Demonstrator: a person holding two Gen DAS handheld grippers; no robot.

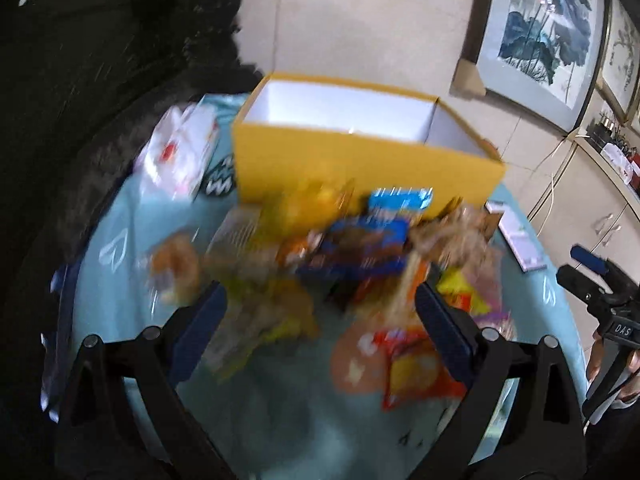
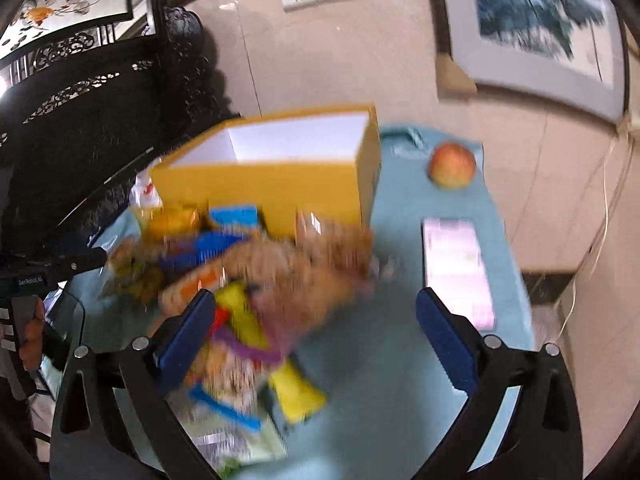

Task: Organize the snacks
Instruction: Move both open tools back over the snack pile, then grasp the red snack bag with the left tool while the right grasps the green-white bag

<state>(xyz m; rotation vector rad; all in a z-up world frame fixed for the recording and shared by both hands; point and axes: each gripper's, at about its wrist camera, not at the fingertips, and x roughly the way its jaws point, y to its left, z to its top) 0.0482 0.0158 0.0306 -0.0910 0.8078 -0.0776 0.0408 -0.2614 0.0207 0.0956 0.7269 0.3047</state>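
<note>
A pile of snack packets (image 1: 340,256) lies blurred on the light blue tablecloth (image 1: 280,412) in front of an open yellow box (image 1: 360,168) with a white inside. My left gripper (image 1: 320,320) is open and empty above the near side of the pile. In the right wrist view the same pile (image 2: 256,280) lies left of centre before the yellow box (image 2: 272,188). My right gripper (image 2: 316,324) is open and empty, its left finger (image 2: 188,328) over the packets. The right gripper also shows in the left wrist view (image 1: 600,292) at the right edge.
A white plastic bag (image 1: 180,152) lies left of the box. An apple (image 2: 452,164) sits at the table's far right. A flat white and pink box (image 2: 456,264) lies right of the pile. Dark carved furniture (image 2: 80,100) stands at the left, framed paintings (image 1: 540,36) lean on the wall.
</note>
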